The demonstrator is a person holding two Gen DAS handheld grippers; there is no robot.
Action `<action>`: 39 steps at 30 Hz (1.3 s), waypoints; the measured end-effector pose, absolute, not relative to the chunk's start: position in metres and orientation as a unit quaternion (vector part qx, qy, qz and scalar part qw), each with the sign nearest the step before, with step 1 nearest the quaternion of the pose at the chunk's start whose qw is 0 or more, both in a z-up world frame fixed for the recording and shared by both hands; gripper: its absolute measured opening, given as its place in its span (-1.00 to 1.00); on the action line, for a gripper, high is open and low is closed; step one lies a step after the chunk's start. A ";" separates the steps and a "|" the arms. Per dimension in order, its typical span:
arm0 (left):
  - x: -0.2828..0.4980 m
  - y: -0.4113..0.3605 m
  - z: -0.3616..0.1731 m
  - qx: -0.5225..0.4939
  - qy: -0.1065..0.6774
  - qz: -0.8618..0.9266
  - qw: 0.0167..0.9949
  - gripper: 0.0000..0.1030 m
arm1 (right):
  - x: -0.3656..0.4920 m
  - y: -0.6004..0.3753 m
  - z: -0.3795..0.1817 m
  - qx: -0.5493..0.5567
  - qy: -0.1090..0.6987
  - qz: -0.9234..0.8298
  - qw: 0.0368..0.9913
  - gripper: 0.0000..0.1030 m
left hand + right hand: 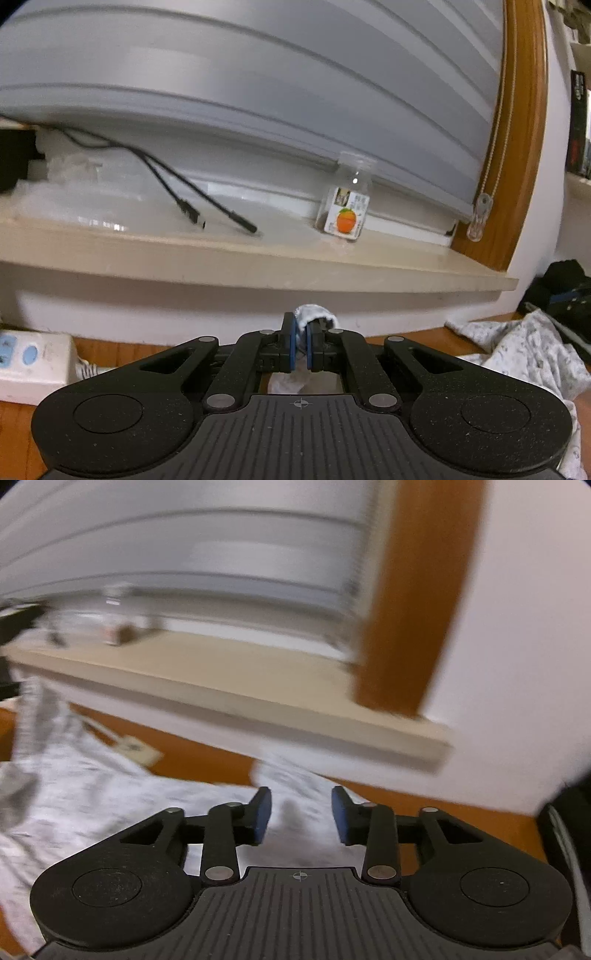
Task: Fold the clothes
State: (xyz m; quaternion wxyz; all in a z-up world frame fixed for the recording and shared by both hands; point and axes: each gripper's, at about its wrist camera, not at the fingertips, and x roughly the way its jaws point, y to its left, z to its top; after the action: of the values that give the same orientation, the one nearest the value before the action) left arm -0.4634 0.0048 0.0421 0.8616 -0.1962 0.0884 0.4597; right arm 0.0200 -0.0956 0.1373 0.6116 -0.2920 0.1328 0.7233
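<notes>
A light grey speckled garment (110,794) lies spread on the wooden table (207,760) in the right wrist view, with a paper tag near its far edge. My right gripper (301,819) hovers over one edge of it with its blue pads apart and nothing pressed between them. In the left wrist view my left gripper (301,339) is shut on a bunched fold of the same garment (314,314), which pokes up past the fingertips. More of the cloth (524,350) lies crumpled at the right.
A beige window sill (258,258) juts out over the table's far side, carrying a small clear bottle (345,206) with an orange label and two black cables (192,203). A white power strip (33,365) sits at the left. Dark bags (565,291) are at the right.
</notes>
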 end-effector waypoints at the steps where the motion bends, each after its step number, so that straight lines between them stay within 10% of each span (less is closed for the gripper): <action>1: -0.464 0.005 0.043 -0.192 0.091 0.457 0.864 -0.90 | 0.029 -0.092 0.135 -0.289 0.145 0.714 0.621 -0.19; 8: -0.469 0.007 0.039 -0.206 0.089 0.440 0.870 -0.90 | 0.062 -0.079 0.101 -0.262 0.236 0.700 0.621 -0.07; 12: -0.474 0.002 0.041 -0.201 0.082 0.455 0.864 -0.90 | 0.059 -0.085 0.100 -0.256 0.239 0.705 0.617 -0.84; 21: -0.514 -0.033 0.093 -0.173 0.002 0.492 0.853 -0.90 | 0.080 -0.183 0.217 -0.176 0.085 0.693 0.694 -0.93; 32: -0.502 -0.029 0.080 -0.185 0.032 0.476 0.859 -0.90 | 0.127 -0.235 0.195 -0.246 0.139 0.653 0.702 -0.84; 39: -0.485 -0.019 0.043 -0.208 0.056 0.457 0.863 -0.89 | 0.148 -0.208 0.166 -0.230 0.193 0.639 0.708 -0.39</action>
State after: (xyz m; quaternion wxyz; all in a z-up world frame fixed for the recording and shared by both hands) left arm -0.4852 -0.0191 0.0430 0.8627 -0.2081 0.0563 0.4574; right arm 0.1477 -0.2081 0.1662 0.7080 -0.2298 0.1934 0.6391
